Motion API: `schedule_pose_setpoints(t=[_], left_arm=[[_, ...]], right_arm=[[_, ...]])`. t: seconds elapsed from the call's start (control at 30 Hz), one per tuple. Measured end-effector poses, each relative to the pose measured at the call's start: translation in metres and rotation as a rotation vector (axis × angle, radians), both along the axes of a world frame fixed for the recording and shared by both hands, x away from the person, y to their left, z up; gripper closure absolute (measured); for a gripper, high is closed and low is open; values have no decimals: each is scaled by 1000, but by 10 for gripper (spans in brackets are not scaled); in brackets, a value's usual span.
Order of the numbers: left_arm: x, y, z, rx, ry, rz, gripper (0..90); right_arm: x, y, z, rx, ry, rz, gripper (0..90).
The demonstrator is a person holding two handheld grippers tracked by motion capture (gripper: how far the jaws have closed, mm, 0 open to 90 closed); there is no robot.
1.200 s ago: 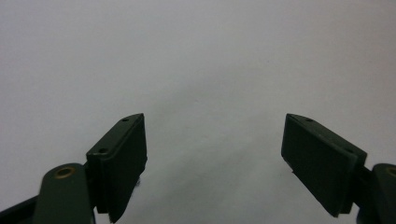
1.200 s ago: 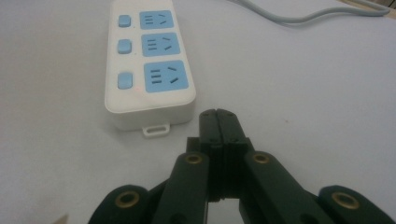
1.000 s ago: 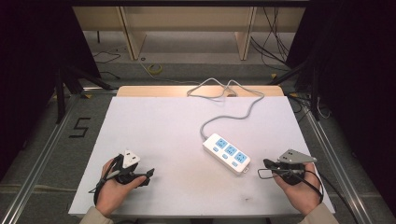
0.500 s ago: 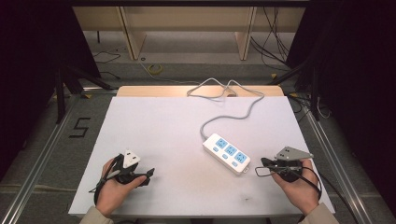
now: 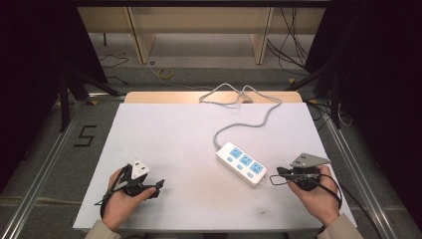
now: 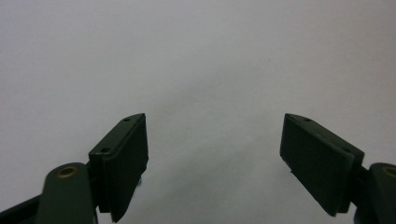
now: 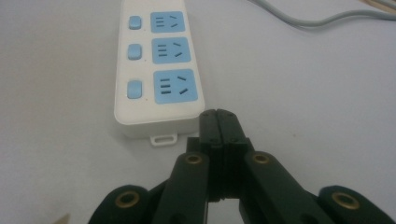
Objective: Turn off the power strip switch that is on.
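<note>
Far left of the high view, the left claw (image 5: 158, 185) rests low on the desk (image 5: 174, 134), held in the person's left hand (image 5: 122, 201); its tip aims toward the middle of the desk; a white three-cornered plate sits on top of it and a dark cable trails back past the wrist; in the left gripper view the claw (image 6: 214, 158) has its jaws wide apart, nothing between them, just bare pale desk ahead.

Moving to the middle: the strip (image 5: 241, 163) lies flat on the desk, set at a slant, three blue sockets facing up, each with a small blue switch beside it; its grey cord (image 5: 249, 123) snakes away from the far end, loops near the back edge of the desk and runs off it.

On to the right: the right claw (image 5: 279, 171), in the right hand (image 5: 318, 196), points at the strip's near end, close to it but apart; a grey plate rides on top; in the right gripper view the claw (image 7: 219, 122) has its jaws pressed together, holding nothing, tips just short of the strip (image 7: 154, 70) and beside the small tab at its end; the cord (image 7: 317, 18) crosses the upper right corner there.
</note>
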State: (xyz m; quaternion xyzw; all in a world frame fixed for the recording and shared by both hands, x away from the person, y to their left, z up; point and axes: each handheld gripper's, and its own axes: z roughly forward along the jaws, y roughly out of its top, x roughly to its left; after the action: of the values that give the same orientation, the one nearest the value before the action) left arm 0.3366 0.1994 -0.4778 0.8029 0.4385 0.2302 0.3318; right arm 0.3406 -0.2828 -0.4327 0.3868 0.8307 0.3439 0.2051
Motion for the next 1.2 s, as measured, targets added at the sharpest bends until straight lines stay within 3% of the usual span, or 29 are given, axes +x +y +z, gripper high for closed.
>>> schedule_pose_setpoints(t=[1.2], left_arm=[[1,1,0,3,-3,1,236]], right_arm=[[14,14,12,-22,77,29,900]])
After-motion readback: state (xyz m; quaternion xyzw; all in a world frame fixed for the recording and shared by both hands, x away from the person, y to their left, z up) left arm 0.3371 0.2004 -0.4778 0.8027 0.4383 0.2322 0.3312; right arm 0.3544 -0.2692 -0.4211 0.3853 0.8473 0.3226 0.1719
